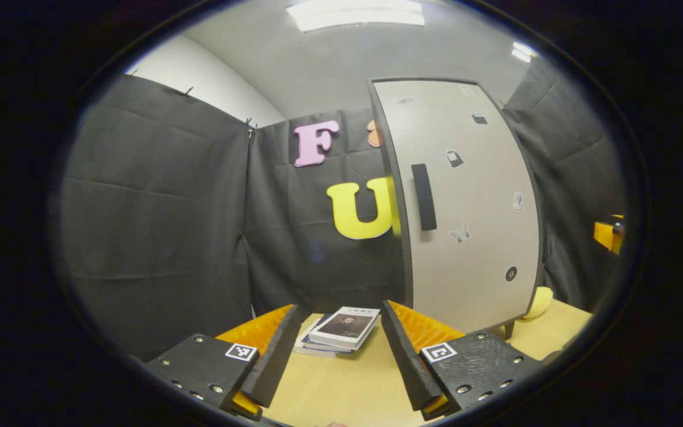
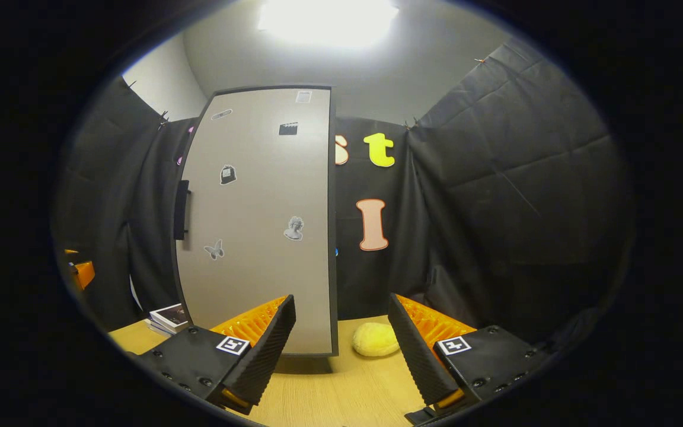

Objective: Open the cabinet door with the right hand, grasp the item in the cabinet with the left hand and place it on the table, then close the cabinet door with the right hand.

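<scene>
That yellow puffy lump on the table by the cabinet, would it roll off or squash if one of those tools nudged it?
The lump looks soft and matte, so it would probably squash a little rather than crack. Its flattened underside sits on the table, so it should slide or wobble, not roll far. It seems light for its size.

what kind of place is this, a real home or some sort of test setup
Most likely a staged recording booth, not a home: black cloth hangs as walls around a wooden table, which bears a small cabinet, a stack of books and a yellow soft item.
</scene>
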Action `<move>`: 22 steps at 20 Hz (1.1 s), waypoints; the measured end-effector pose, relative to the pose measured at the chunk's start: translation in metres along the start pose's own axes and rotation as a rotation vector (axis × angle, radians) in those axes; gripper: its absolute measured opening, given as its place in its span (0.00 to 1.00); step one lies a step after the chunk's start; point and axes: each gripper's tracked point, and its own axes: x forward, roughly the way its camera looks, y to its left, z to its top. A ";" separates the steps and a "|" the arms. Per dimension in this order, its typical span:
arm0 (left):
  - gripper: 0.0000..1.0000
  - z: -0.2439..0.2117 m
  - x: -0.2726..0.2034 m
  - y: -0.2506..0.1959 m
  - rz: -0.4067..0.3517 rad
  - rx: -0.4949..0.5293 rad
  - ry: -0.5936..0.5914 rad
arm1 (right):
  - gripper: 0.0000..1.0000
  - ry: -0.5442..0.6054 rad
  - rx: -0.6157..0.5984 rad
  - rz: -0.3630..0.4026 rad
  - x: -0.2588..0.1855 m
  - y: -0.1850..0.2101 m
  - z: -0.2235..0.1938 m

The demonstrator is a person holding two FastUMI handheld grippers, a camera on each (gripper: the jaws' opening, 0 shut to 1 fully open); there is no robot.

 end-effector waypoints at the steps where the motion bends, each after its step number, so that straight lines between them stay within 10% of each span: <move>1: 0.83 0.000 0.000 0.001 0.001 -0.001 0.000 | 0.99 0.002 0.003 0.000 0.000 0.001 0.000; 22: 0.82 -0.015 -0.033 0.082 0.133 0.028 0.015 | 0.99 -0.054 0.043 0.261 0.055 0.119 0.082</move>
